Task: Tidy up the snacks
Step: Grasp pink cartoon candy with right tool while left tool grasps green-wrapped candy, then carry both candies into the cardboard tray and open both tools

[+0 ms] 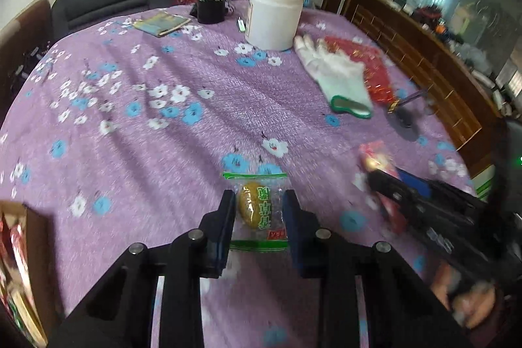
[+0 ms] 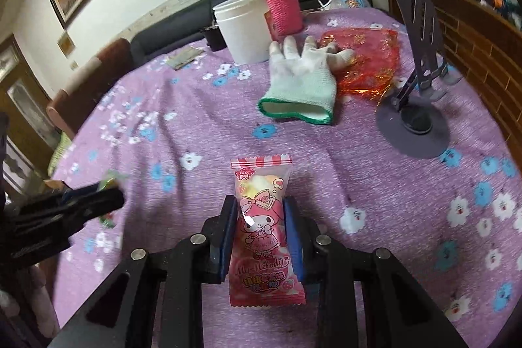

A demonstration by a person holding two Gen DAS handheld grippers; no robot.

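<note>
Purple floral tablecloth (image 1: 137,132) beneath both grips — left gripper (image 1: 259,211) clamped on the green-edged snack packet (image 1: 257,211), right gripper (image 2: 260,227) on the pink candy packet (image 2: 262,230) — pickup step apparently done, transfer to storage seemingly due.

Blurred, cropped and covered parts of your two wrist views

In your left view the right gripper (image 1: 385,181) smears into blur, its pink packet (image 1: 375,158) unreadable, and the box (image 1: 19,266) at the left edge is cropped. In your right view the left gripper (image 2: 111,194) is blurred, its green packet (image 2: 109,183) barely showing, and the glove (image 2: 303,80) covers part of the red bag (image 2: 368,64).
</note>
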